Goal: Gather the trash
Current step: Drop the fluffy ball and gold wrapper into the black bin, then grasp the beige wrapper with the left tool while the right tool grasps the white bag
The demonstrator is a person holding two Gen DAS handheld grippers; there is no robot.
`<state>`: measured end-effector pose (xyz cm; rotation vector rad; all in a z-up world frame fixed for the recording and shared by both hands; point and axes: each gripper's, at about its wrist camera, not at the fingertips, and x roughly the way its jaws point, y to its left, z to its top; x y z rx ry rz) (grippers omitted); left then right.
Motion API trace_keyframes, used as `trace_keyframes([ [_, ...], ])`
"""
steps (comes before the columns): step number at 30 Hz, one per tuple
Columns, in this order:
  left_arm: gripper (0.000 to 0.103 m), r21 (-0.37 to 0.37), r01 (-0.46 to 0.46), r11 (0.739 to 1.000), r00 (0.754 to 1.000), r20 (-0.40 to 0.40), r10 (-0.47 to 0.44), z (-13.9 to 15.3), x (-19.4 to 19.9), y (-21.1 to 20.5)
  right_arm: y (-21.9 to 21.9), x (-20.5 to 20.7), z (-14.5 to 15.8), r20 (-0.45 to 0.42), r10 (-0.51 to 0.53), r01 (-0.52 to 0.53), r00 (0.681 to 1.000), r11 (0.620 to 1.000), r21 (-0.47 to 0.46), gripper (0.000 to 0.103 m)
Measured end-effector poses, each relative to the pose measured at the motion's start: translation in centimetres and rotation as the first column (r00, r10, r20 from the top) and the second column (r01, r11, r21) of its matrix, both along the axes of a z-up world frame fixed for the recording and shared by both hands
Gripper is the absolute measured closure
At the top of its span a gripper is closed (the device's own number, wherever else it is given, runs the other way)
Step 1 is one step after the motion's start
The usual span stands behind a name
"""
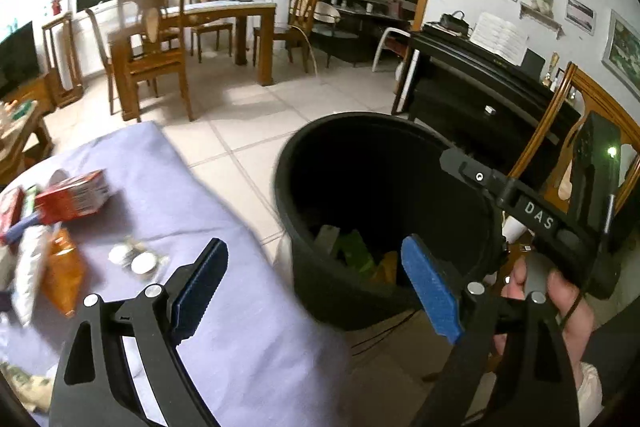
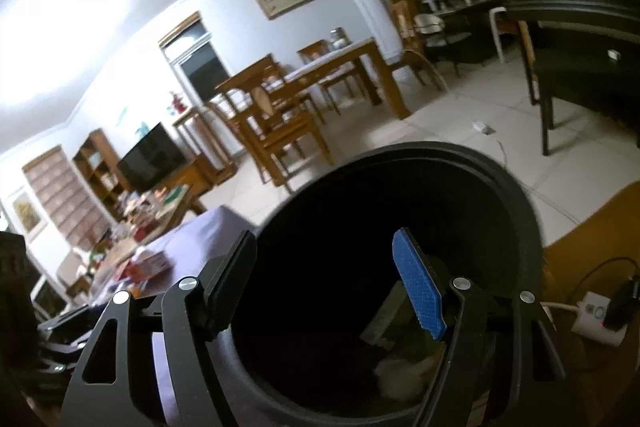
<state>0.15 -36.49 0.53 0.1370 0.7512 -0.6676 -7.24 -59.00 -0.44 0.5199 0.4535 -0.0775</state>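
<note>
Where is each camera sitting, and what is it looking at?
Left wrist: rides the left gripper, facing the purple table edge and black bin; both open fingers, the right gripper and a hand show.
Right wrist: rides the right gripper, pointing down over the bin's mouth; only its own open fingers show.
Shared: bin, purple table, red carton.

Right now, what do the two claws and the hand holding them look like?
Both claws are matte black frames with silver rivets and ridged blue pads on the fingers. The left claw matches the right claw. Seen from the left wrist, the right claw's body is marked DAS in white, and a bare hand with a dark sleeve grips its handle.
</note>
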Motion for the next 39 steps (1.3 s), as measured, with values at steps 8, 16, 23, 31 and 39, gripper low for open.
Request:
trace_keyframes([
  [8, 0.015, 0.032, -0.123, 0.992, 0.992, 0.044, 0.122, 0.6, -1.3, 10.7, 9.5, 2.4, 3.4, -0.022, 0.167, -0.168, 0.986, 0.983, -0.069, 0.032],
  [16, 0.005, 0.186, -0.183, 0.965, 0.977, 0.143, 0.158, -0.1, -1.9, 22.1, 22.2, 6.2, 5.4, -0.092, 0.410, -0.418, 0.907, 0.904, -0.091, 0.032],
  [23, 0.005, 0.297, -0.125, 0.947, 0.988, 0.126, 0.091, -2.4, 0.0, 26.4, 32.7, 12.0, 4.7, -0.246, 0.552, -0.582, 0.797, 0.811, -0.065, 0.037],
  [31, 0.005, 0.342, 0.009, 0.940, 0.993, 0.110, -0.050, -4.2, 0.4, 25.2, 36.3, 16.5, 1.2, -0.376, 0.549, -0.595, 0.747, 0.803, -0.011, 0.037],
  [39, 0.045, 0.366, 0.057, 0.929, 0.994, 0.061, -0.085, -4.8, 1.3, 24.3, 36.6, 17.8, 0.3, -0.310, 0.587, -0.595, 0.748, 0.800, 0.079, 0.081],
])
